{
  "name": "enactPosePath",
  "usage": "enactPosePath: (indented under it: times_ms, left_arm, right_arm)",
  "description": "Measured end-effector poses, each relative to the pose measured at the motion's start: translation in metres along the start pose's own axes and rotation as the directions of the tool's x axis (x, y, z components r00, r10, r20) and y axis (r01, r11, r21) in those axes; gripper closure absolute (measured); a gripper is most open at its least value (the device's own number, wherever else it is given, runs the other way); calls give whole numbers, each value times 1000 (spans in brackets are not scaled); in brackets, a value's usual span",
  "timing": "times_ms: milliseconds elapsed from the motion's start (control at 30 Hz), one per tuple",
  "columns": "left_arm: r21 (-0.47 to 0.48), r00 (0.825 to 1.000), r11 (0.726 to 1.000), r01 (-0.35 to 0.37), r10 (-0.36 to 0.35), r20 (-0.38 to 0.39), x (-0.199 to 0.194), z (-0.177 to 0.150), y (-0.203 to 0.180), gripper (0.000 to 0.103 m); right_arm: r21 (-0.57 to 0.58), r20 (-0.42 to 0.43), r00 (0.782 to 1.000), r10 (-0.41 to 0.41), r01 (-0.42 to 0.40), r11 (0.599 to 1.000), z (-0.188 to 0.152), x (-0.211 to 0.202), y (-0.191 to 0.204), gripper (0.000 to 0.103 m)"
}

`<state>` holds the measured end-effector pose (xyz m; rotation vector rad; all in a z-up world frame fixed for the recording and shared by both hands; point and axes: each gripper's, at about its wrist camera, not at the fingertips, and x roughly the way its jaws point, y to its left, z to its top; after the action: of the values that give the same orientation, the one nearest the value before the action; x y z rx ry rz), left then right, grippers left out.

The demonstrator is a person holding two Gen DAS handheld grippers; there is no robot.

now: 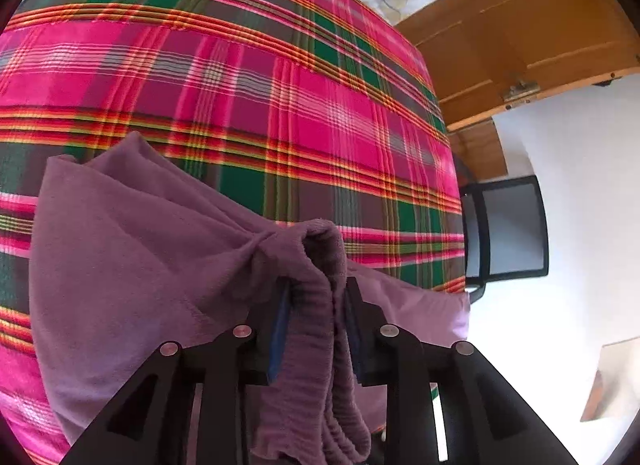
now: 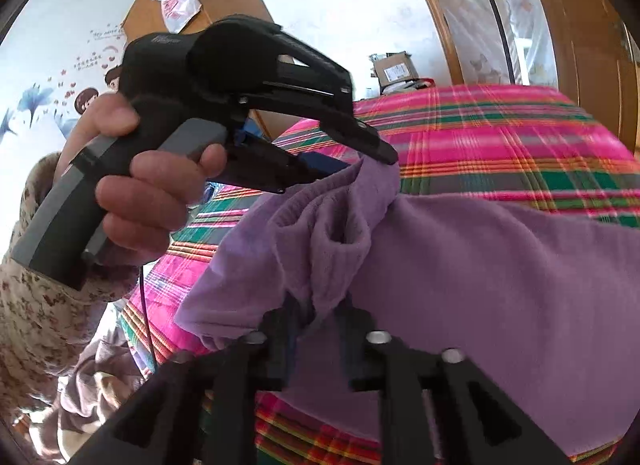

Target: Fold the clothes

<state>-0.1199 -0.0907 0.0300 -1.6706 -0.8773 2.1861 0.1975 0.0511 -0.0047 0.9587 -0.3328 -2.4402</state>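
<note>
Mid-fold, by the look: left gripper [image 1: 314, 301] and right gripper [image 2: 316, 311] each have jaws clamped on bunched ribbed edge of purple garment [image 2: 500, 285], lifted over plaid bed [image 1: 240, 85]; next likely needs both edges carried level.

Open plaid bedspread [image 1: 240, 77] lies beyond the bunched purple garment [image 1: 132, 233]; a wooden wardrobe [image 1: 512, 33] bounds its far edge.

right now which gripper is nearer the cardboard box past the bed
Left, likely. Left gripper bites the purple top partway toward the cardboard box; right gripper grips it farther back.
</note>
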Motion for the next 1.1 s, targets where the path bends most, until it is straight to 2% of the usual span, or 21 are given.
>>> enactPosePath:
  times_ms: [33,100,167,267,367,500,633,700,733,800,900,1033,1100]
  left_arm:
    - [9,1000,1000,14,-14,-7,0,0,-1,72]
    - [37,999,999,34,-34,-9,-2,-1,-5,72]
    - [66,999,997,37,-37,5,-8,-4,-6,72]
    - [61,998,997,50,-51,28,-20,-3,3,72]
    - [34,996,998,54,-56,63,-35,-6,20,72]
    - [-19,989,999,39,-36,141,-61,-29,53,72]
    - [-98,975,995,22,0,224,-83,-55,87,71]
    - [-141,969,989,45,-9,248,-90,-68,104,71]
    - [-154,966,986,59,-18,256,-93,-73,111,71]
    - [-179,965,981,75,-27,260,-95,-80,122,71]
    - [-207,964,974,89,-32,264,-97,-87,133,71]
    - [-210,964,974,88,-30,263,-94,-89,134,71]
    - [-205,966,974,94,-40,254,-89,-90,133,71]
  right_arm:
    - [19,0,1000,16,-16,1000,-1,-3,-4,60]
    - [74,3,998,64,-64,995,0,-3,-20,58]
    - [135,1,992,122,-121,983,2,-5,-32,50]
    - [229,-6,977,214,-207,951,3,-3,-52,47]
    - [304,-10,965,263,-248,920,4,5,-68,47]
    - [334,-9,942,337,-314,889,12,10,-73,47]
    - [383,-35,936,350,-311,870,19,24,-78,54]
    - [389,-48,937,346,-302,871,22,28,-78,54]
    - [387,-53,938,342,-296,873,23,29,-77,57]
    - [378,-54,944,327,-284,881,26,27,-76,80]
    - [361,-43,949,312,-276,891,30,21,-72,81]
    - [310,25,951,308,-301,902,45,-8,-55,82]
    - [326,7,960,281,-268,907,41,-7,-57,82]
